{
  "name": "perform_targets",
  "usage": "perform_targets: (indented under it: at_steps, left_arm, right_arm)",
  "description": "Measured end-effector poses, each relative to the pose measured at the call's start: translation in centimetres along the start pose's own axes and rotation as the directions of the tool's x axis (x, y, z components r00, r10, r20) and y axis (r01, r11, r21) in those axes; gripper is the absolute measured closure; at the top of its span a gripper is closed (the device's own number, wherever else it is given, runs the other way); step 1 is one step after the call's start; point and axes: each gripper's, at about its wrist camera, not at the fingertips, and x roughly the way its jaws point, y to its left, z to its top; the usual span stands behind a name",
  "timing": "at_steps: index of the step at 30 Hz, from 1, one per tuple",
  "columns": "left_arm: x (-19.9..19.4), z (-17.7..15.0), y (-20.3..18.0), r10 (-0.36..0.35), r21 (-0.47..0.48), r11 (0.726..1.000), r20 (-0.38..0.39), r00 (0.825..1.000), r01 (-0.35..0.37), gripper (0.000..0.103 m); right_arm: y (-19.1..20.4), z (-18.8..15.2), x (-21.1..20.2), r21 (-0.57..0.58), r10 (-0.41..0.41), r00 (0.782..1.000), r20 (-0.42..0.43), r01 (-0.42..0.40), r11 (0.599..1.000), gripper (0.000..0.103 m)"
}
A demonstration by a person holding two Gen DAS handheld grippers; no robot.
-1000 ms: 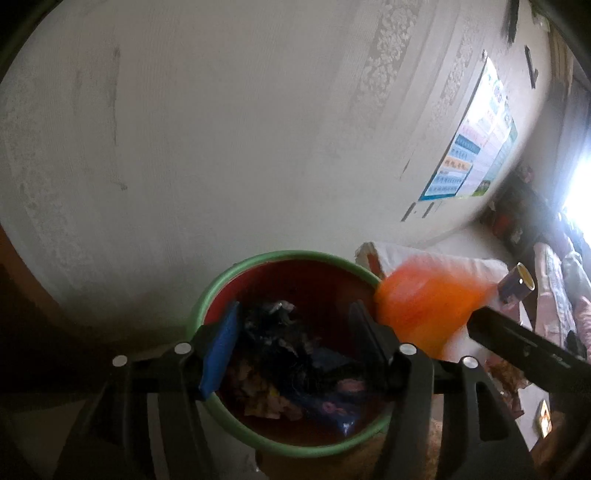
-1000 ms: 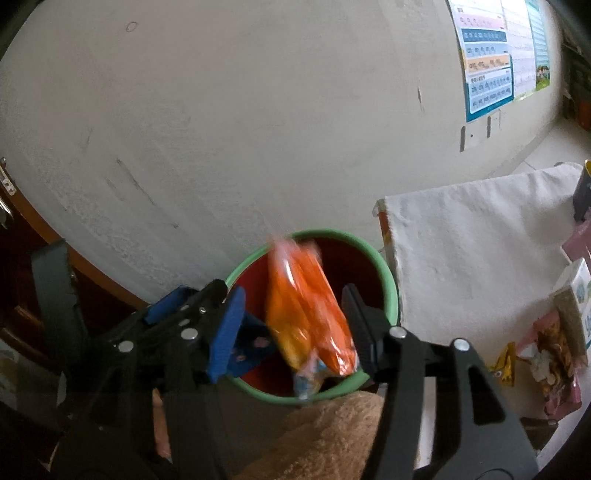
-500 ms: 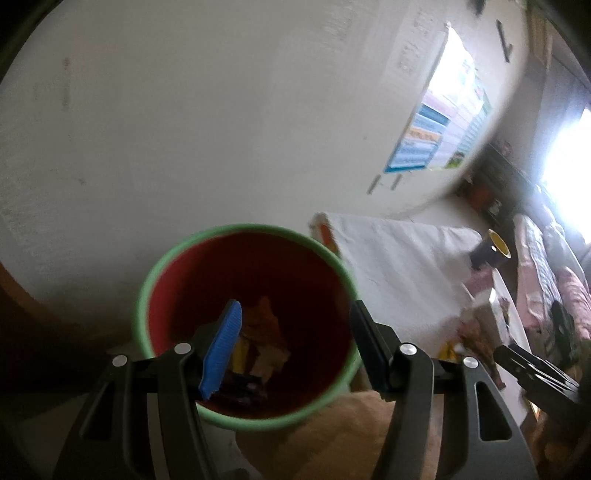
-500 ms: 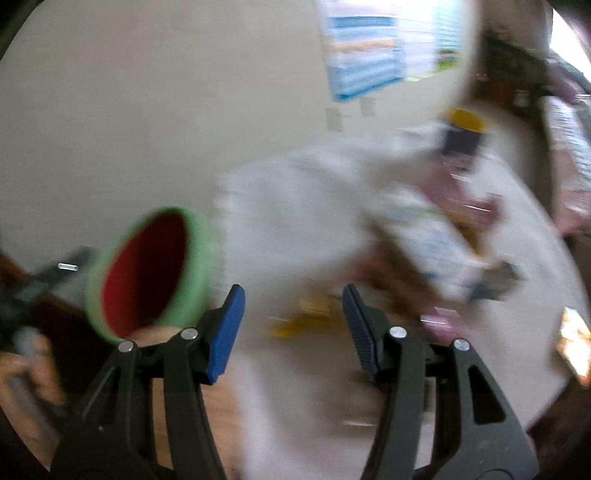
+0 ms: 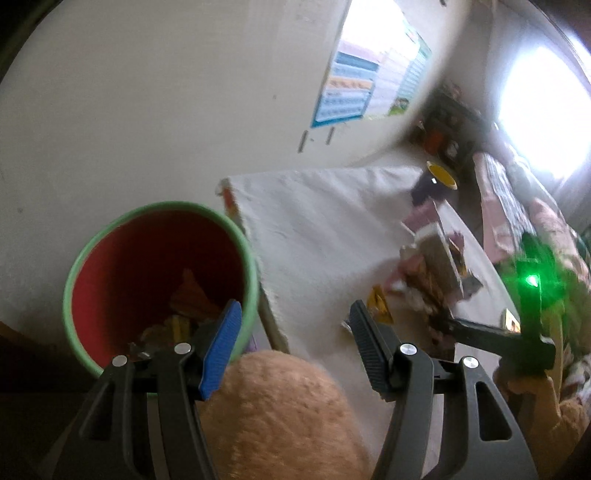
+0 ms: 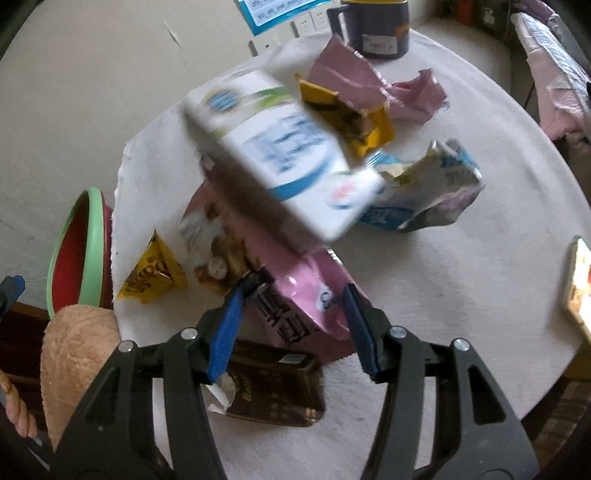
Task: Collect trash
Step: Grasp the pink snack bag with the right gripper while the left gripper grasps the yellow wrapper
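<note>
A red bin (image 5: 110,266) with a green rim stands on the floor beside the table and holds several wrappers. My left gripper (image 5: 293,325) hangs open and empty between the bin and the table's edge. On the white-clothed table (image 6: 461,277), my right gripper (image 6: 299,291) points down over a pink wrapper (image 6: 295,295). Its jaws are closing with the wrapper between the fingers, and the pads do not visibly press on it. Around it lie a white milk carton (image 6: 280,151), a yellow wrapper (image 6: 151,269), a crumpled blue and white bag (image 6: 424,192) and a dark brown box (image 6: 273,384).
A dark mug (image 6: 373,26) stands at the table's back and a lit phone (image 6: 576,280) lies at its right edge. More pink and yellow wrappers (image 6: 347,110) sit behind the carton. A tan fuzzy sleeve (image 6: 77,354) fills the gap between bin and table.
The orange bag left the right gripper and lies in the bin. The right gripper swung from the bin down to the table's litter. The left view shifted from the bin toward the table.
</note>
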Motion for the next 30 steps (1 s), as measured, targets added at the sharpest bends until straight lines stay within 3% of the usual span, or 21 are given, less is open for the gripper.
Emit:
perform_targets:
  at_steps: [4, 9, 15, 22, 23, 24, 27, 30]
  left_arm:
    - [0.7, -0.5, -1.6, 0.004, 0.044, 0.999, -0.034, 0.999, -0.003, 0.045]
    - [2.5, -0.5, -3.5, 0.017, 0.105, 0.994, -0.076, 0.997, -0.009, 0.044]
    - [6.7, -0.3, -6.6, 0.012, 0.206, 0.978, -0.169, 0.986, 0.024, 0.043]
    - [12.5, 0.1, -9.1, 0.010, 0.188, 0.981, -0.279, 0.960, 0.045, 0.045]
    - [13.0, 0.0, -9.2, 0.017, 0.187, 0.982, -0.287, 0.958, 0.039, 0.050]
    - [13.4, -0.2, -9.1, 0.016, 0.178, 0.983, -0.299, 0.954, 0.040, 0.060]
    - [13.9, -0.7, -8.7, -0.003, 0.154, 0.987, -0.316, 0.949, 0.054, 0.075]
    - [13.8, -0.6, -8.3, -0.020, 0.131, 0.989, -0.306, 0.952, 0.063, 0.078]
  right_arm:
    - [0.4, -0.8, -0.6, -0.023, 0.007, 1.000, 0.027, -0.006, 1.000, 0.066]
    - [-0.1, -1.9, -4.0, -0.009, 0.048, 0.993, 0.107, -0.047, 0.999, 0.068]
    - [-2.0, -4.1, -8.6, 0.105, 0.079, 0.971, 0.227, -0.105, 0.989, 0.068]
    - [-2.8, -5.5, -9.9, 0.153, 0.070, 0.964, 0.258, -0.113, 0.982, 0.068]
    - [-2.8, -5.4, -9.9, 0.156, 0.068, 0.963, 0.262, -0.112, 0.981, 0.068]
    - [-2.7, -5.2, -9.9, 0.156, 0.068, 0.962, 0.264, -0.112, 0.981, 0.068]
    - [-2.5, -5.4, -10.3, 0.151, 0.067, 0.960, 0.271, -0.111, 0.982, 0.068]
    - [-2.3, -5.6, -10.3, 0.150, 0.075, 0.960, 0.270, -0.118, 0.982, 0.068]
